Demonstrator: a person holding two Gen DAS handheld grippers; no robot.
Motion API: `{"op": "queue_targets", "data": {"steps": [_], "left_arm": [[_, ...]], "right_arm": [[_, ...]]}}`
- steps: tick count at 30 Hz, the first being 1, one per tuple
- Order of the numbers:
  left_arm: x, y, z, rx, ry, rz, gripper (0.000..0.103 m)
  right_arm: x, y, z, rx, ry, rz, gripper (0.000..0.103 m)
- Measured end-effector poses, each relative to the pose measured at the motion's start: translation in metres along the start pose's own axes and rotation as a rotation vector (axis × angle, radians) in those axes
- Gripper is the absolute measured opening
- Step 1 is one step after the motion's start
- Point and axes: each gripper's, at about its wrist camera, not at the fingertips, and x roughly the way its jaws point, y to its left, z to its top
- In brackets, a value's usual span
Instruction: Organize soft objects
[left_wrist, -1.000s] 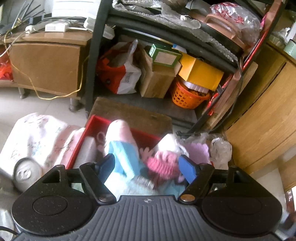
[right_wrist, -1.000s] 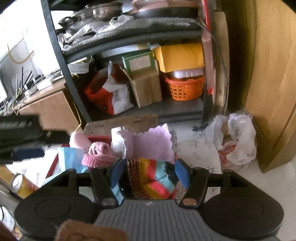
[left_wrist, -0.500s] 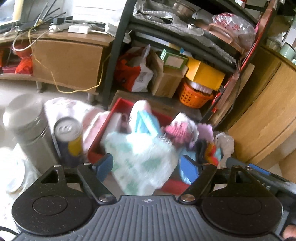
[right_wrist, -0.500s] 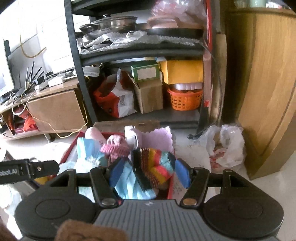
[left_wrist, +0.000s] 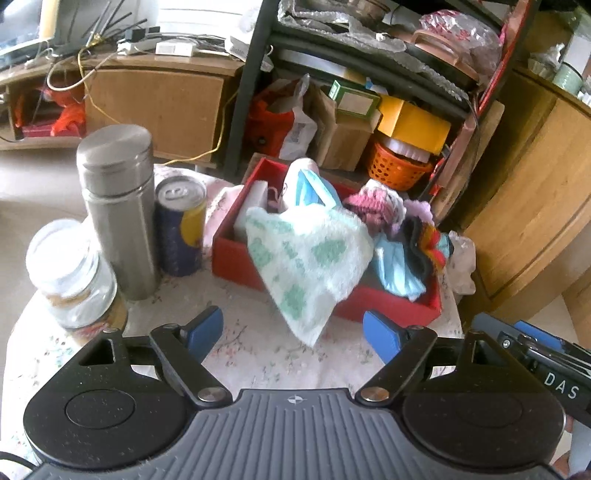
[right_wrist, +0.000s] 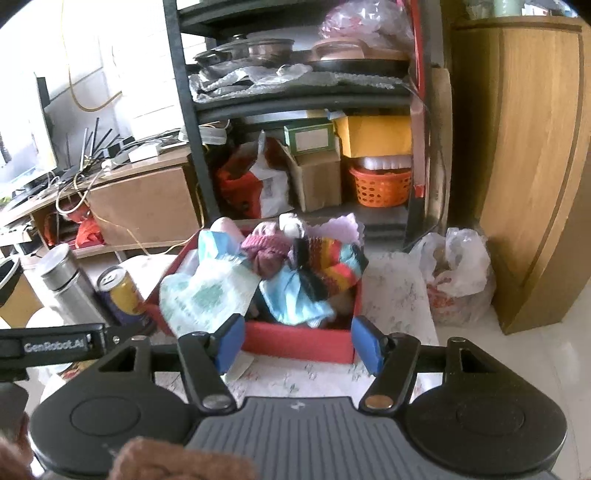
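sitting on the flowery surface (left_wrist: 258, 354) is a red box (left_wrist: 236, 258) stuffed with soft things. a fluffy white cloth with green spots (left_wrist: 306, 258) hangs over the box's near wall and its tip touches the surface. behind it in the box lie a light blue cloth (left_wrist: 397, 269), a pink knitted hat (left_wrist: 369, 206) and a stripy sock (right_wrist: 332, 266). a pale purple cloth (right_wrist: 340, 230) pokes up at the far edge.

from the box, at about 9 o'clock, stand a yellow and blue can (left_wrist: 181, 225), a tall metal flask (left_wrist: 118, 206) and a glass jar (left_wrist: 70, 273), close together.

the left hand-held gripper (left_wrist: 293, 334) is spread wide with nothing between its blue pads (left_wrist: 203, 328). it hangs just in front of the spotted cloth, not touching it. the right hand-held gripper (right_wrist: 297, 345) is at the box's near wall, about 6 o'clock from it. its jaws are opening and nothing is pinched between them.

on the floor at 3 o'clock from the box sits a white plastic bag (right_wrist: 458, 273).
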Motion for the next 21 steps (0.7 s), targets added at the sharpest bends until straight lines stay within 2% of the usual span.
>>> {"op": "queue_targets", "data": {"steps": [12,21], "left_arm": [[-0.016,-0.003,-0.037,0.041,0.039,-0.005,0.081],[-0.036,-0.01,-0.049,0.095,-0.012,0.013,0.081]], "right_arm": [[-0.023,0.002,-0.039,-0.005,0.041,0.006,0.037],[-0.035,-0.005,-0.052,0.014,0.043,-0.002,0.038]]}}
